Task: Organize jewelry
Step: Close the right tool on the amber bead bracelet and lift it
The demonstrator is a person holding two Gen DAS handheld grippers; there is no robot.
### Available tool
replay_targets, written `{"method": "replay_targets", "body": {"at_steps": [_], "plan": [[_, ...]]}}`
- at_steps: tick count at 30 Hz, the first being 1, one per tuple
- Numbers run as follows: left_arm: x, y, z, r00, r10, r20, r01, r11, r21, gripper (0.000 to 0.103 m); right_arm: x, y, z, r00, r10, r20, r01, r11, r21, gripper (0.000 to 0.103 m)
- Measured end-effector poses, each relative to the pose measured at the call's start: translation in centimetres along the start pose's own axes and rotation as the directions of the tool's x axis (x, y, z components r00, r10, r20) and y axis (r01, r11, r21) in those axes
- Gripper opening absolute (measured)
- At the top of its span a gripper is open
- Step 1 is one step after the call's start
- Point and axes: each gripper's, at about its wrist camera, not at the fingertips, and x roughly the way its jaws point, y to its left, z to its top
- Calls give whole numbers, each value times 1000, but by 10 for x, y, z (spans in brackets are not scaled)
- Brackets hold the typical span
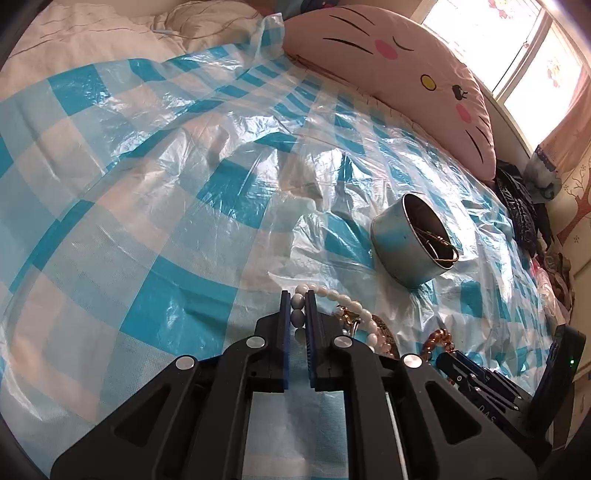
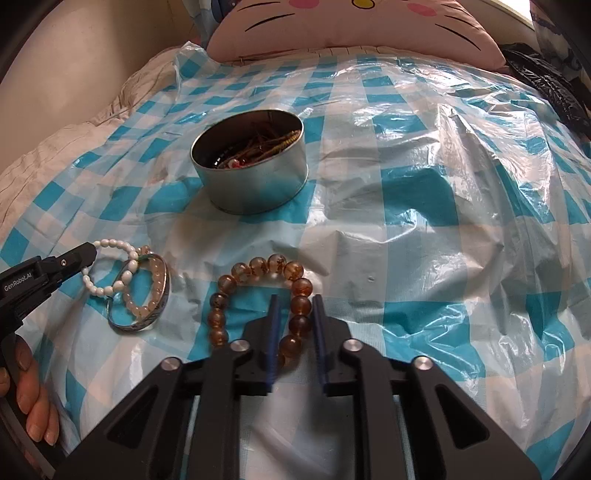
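We see the left gripper clamped on the white bead bracelet, two beads pinched between its pads, at the near left of the blue checked plastic sheet. That bracelet overlaps a silver bangle and a pale pink bead bracelet. The right gripper has its pads pressed against the near right side of the amber bead bracelet, which lies flat at near centre. The round metal tin stands farther back, holding jewelry. A pink cat cushion lies at the far edge.
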Motion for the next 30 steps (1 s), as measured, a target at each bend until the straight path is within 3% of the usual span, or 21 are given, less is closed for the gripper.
{"method": "replay_targets", "body": {"at_steps": [1, 4, 7, 8, 12, 16, 24, 30], "plan": [[3, -1, -1, 1000, 7, -13, -7, 1000, 5, 7, 2, 2, 0, 1000, 0, -5, 0, 1000, -10, 37], [10, -3, -2, 999, 38, -39, -38, 999, 20, 7, 4, 9, -2, 1000, -20, -11, 19, 998, -52, 36], [13, -2, -4, 998, 42, -53, -41, 999, 14, 7, 0, 3, -2, 1000, 25, -4, -25, 999, -25, 14], [13, -1, -4, 998, 40, -55, -40, 999, 11, 7, -2, -1, -1, 999, 53, 2, -53, 999, 0, 12], [13, -1, -5, 997, 45, -57, -44, 999, 14, 7, -16, -15, 2, 982, 172, 73, -178, 981, 81, 12], [8, -5, -5, 998, 56, -30, -55, 998, 34, 7, -33, -14, 4, 966, 213, 149, -225, 972, 71, 12], [-14, -19, -3, 997, 22, 72, -29, 995, 100, 7, -52, -9, 5, 946, 232, 225, -245, 969, 31, 12], [-16, -19, -2, 997, 0, 76, -7, 996, 93, 7, -55, -15, 5, 943, 233, 239, -251, 967, 49, 12]]}}
